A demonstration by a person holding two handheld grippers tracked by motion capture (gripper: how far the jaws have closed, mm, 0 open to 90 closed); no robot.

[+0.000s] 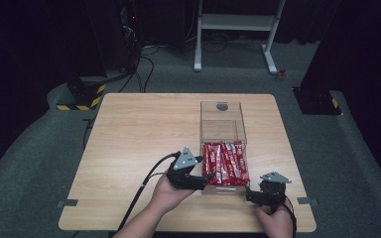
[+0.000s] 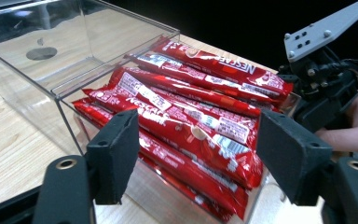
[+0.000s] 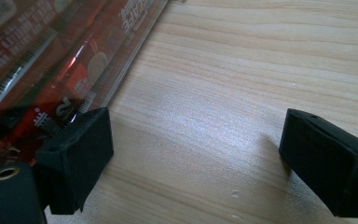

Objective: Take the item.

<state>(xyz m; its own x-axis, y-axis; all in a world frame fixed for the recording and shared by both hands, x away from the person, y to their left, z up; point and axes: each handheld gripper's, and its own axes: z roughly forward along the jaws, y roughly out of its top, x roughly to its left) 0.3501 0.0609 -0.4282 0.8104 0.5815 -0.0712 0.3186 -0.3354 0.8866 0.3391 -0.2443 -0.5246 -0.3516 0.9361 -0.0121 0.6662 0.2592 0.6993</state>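
A clear plastic box (image 1: 222,119) stands right of the table's centre, its near half holding several red Nescafe stick packets (image 1: 225,163). My left gripper (image 1: 206,179) is at the box's near left corner, open, its jaws pointed at the packets (image 2: 191,116) through the box's open front (image 2: 74,88). My right gripper (image 1: 252,194) rests low on the table by the box's near right corner, open, with bare wood between its jaws (image 3: 196,140). One of its fingers (image 3: 81,149) sits against the clear box wall, red packets (image 3: 51,70) behind it.
The wooden table (image 1: 144,129) has free room on its left and far side. The right gripper (image 2: 326,70) and a hand appear beyond the packets in the left gripper view. A white frame (image 1: 235,25) and black stands are on the floor behind.
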